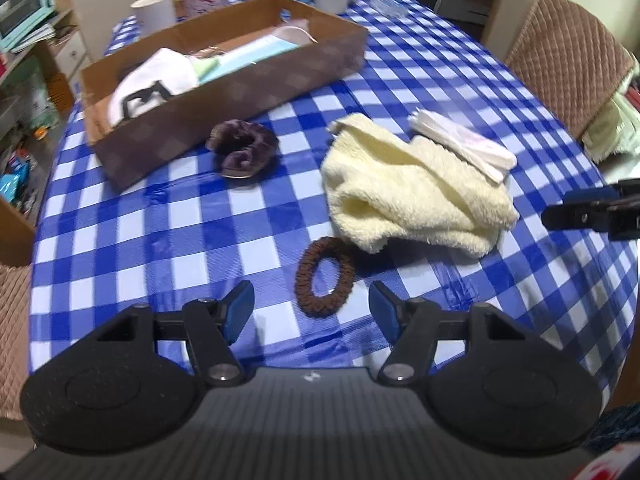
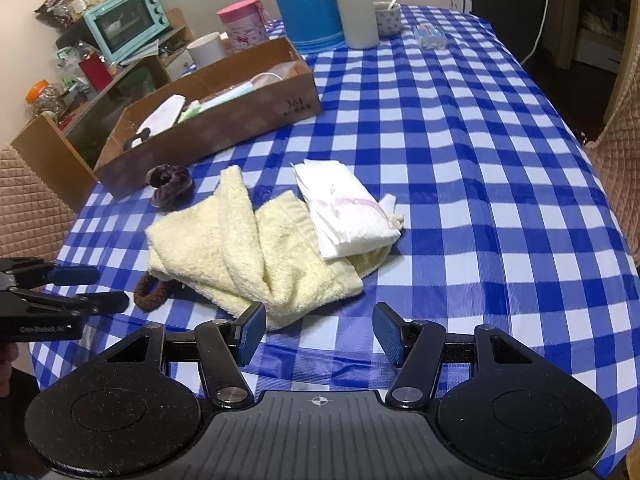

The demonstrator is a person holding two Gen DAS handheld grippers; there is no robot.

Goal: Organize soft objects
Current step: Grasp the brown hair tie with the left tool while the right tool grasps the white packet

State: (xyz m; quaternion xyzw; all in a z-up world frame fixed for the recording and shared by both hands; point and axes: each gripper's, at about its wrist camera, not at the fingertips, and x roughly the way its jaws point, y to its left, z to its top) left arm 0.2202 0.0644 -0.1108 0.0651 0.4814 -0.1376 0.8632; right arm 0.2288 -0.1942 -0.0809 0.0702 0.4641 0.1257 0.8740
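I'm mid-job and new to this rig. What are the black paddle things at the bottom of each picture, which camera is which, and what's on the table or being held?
No robot arm here: a person holds a two-finger gripper in each hand, and each has a fisheye camera looking along its fingers. The black parts at the bottom are that gripper's own body.

One picture is from the left gripper, the other from the right gripper. Each also shows the other at its edge.

On the blue checked tablecloth lie a cream towel with a folded white cloth resting on it, a brown hair tie and a purple scrunchie. The cardboard box already holds some soft items.

Both grippers are open and hold nothing. The left one is just in front of the brown hair tie.
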